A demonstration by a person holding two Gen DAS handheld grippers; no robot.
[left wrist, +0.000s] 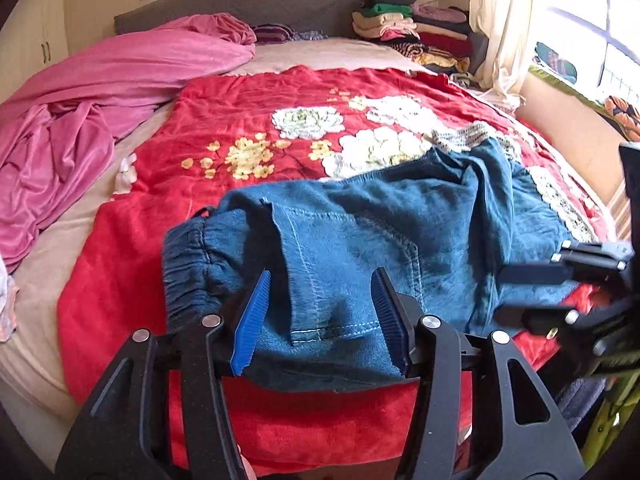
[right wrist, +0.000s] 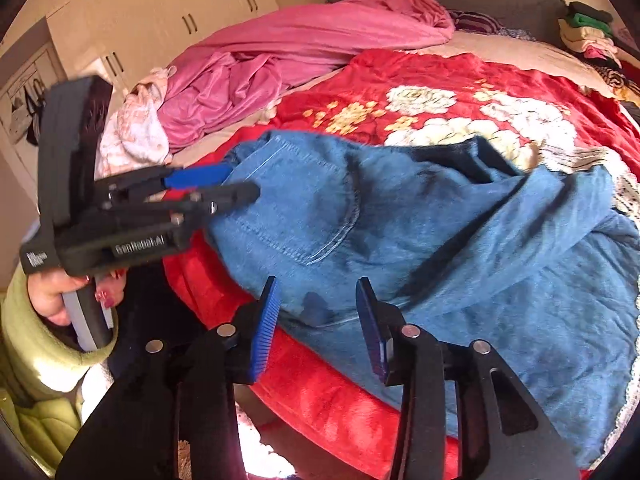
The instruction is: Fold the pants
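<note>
Blue denim pants (left wrist: 360, 240) lie rumpled on a red flowered blanket (left wrist: 256, 132) near the bed's front edge, elastic waistband at the left. My left gripper (left wrist: 320, 312) is open, its blue pads astride the pants' near edge by a stitched hem. It also shows in the right wrist view (right wrist: 236, 184) at the pants' left end. My right gripper (right wrist: 316, 316) is open, with the pants' (right wrist: 420, 232) near edge between its pads. In the left wrist view it (left wrist: 508, 292) enters from the right at the pants' right side.
A pink sheet (left wrist: 100, 92) is bunched at the bed's left. Stacked folded clothes (left wrist: 408, 28) sit by the grey headboard (left wrist: 240, 4). A curtain (left wrist: 500, 28) and window are at the right. White wardrobes (right wrist: 168, 12) stand at the left.
</note>
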